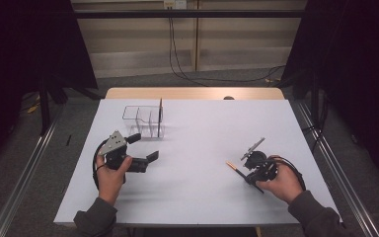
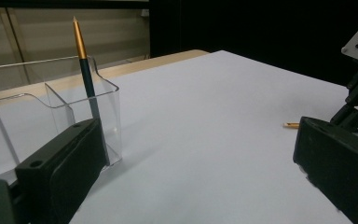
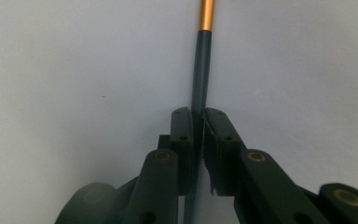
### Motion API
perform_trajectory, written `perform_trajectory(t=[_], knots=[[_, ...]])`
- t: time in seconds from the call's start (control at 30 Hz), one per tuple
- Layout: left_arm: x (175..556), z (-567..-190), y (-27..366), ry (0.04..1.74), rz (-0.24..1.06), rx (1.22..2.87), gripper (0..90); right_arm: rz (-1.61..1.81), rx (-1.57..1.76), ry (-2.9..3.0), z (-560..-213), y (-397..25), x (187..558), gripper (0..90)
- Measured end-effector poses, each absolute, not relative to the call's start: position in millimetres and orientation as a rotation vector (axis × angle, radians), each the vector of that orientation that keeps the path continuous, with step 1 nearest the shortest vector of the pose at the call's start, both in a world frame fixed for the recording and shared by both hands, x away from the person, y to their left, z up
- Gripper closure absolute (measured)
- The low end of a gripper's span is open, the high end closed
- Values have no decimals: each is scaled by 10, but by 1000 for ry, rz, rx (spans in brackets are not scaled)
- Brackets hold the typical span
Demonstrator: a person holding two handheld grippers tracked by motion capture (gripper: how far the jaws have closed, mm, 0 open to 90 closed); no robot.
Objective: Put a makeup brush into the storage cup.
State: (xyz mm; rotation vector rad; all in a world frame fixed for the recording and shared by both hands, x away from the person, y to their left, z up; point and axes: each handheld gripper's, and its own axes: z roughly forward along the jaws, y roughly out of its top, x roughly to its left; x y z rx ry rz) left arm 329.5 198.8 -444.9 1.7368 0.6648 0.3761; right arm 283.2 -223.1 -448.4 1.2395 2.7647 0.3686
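- The right gripper point(image 1: 250, 168) is clamped narrow on a dark pencil point(image 3: 200, 70) with an orange end; in the right gripper view the jaws pinch the shaft, with the orange end pointing away from them
- Landmark: the clear organizer point(image 1: 145, 121) toward the far left of the white table point(image 1: 202, 123). The held pencil sits well to the right of it and nearer the person, low over the table or touching it; I cannot tell which
- A second pencil point(image 2: 85, 65) already stands upright in the organizer's right-hand compartment, leaning on its wall
- The left gripper point(image 1: 143, 154) hangs just in front of the organizer, jaws spread wide and holding nothing
- Judged step: carry the held pencil to the organizer and stand it in a compartment
- To do it well: lift clear of the table before turning, bring the shaft upright above the organizer, lower one end inside the walls, and let go only once it rests on the bottom
- The light plastic may slide, so the left gripper could steady its near wall
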Motion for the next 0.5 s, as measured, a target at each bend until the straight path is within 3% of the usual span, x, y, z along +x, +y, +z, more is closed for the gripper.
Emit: perform_trajectory(t=[0.5], knots=[[3290,-4442,1982,660,375,1731,21,346,1223,2763,-4492,-2217,2830,852]])
